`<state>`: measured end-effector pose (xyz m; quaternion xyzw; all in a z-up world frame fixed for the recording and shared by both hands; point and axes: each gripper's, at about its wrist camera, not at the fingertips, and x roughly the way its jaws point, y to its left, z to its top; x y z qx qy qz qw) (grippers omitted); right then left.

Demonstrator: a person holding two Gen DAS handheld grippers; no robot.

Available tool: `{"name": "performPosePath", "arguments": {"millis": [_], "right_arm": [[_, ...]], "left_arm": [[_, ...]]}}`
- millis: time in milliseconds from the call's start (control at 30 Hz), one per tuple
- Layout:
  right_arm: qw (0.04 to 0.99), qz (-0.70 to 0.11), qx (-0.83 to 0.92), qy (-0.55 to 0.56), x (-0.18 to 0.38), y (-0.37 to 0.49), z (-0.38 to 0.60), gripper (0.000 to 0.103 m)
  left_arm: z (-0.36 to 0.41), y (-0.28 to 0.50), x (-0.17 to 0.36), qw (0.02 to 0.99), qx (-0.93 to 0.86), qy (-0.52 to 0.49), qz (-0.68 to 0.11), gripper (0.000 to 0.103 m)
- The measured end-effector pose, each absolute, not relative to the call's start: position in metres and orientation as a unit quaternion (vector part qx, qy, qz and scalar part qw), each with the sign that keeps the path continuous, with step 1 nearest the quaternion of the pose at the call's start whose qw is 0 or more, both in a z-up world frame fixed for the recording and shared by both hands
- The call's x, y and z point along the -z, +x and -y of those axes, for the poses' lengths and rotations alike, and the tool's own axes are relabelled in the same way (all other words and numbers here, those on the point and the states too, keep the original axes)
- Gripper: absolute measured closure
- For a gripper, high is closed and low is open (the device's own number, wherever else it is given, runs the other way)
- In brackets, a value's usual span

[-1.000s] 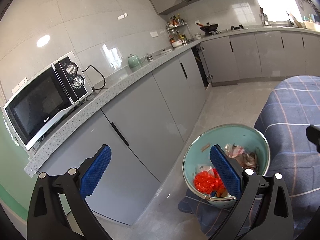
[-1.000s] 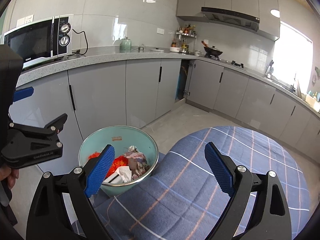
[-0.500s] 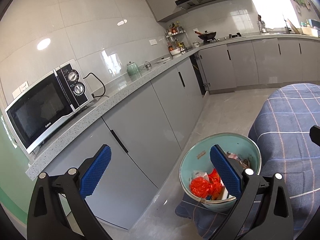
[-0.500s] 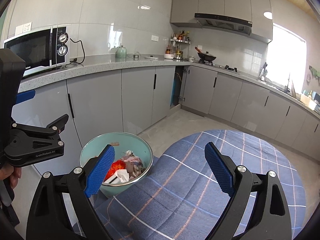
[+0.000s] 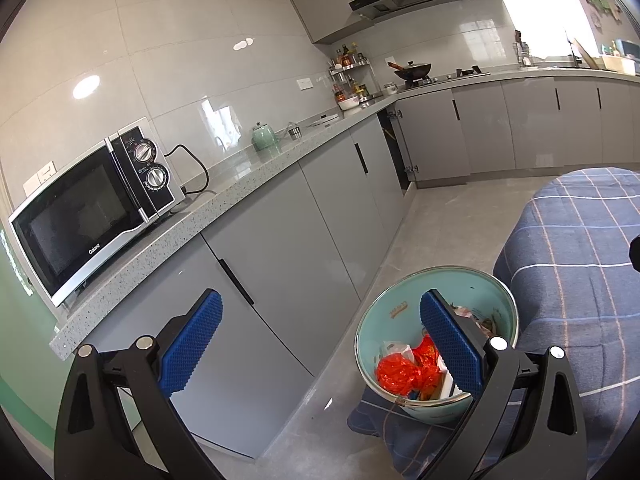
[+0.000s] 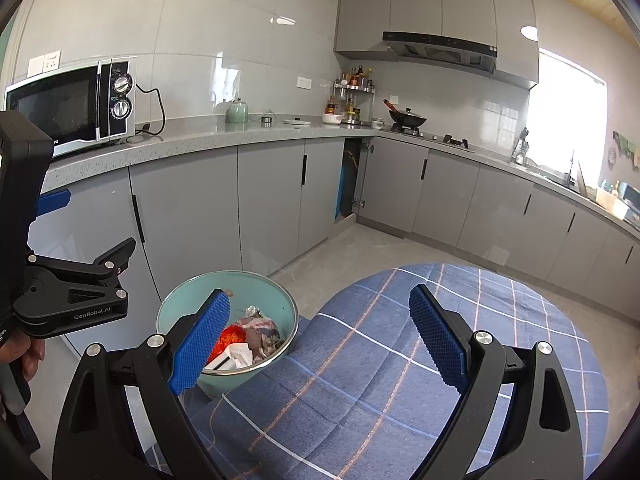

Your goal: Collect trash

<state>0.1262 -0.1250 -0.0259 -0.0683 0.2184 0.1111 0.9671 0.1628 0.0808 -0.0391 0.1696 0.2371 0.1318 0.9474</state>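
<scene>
Nearby, microwave (image 5: 96,208), kettle (image 5: 264,136), wok (image 5: 412,69).

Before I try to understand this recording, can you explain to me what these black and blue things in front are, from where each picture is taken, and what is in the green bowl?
No robot arm is here. A person holds a hand tool in each hand, each with two blue-padded fingers and a camera looking along them. One picture looks past the left gripper, the other past the right gripper. Both are open and hold nothing. In the right view the left tool shows at the left edge, with part of the hand holding it.

The teal bin stands beside a table under a blue checked tablecloth. It holds trash: a red plastic bag, crumpled paper and other scraps. The tablecloth looks bare. Behind are grey cabinets and a microwave.
</scene>
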Motion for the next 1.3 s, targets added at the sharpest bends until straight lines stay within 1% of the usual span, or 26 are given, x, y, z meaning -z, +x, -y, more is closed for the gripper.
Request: {"name": "performPosePath", "arguments": {"millis": [1300], "right_arm": [[0.971,-0.209,-0.097,-0.062,0.0231,0.1232,0.1347,0.013]], "left_arm": [[-0.0762,0.1684,0.0477,0.939,-0.146,0.185,-0.251,0.006]]}}
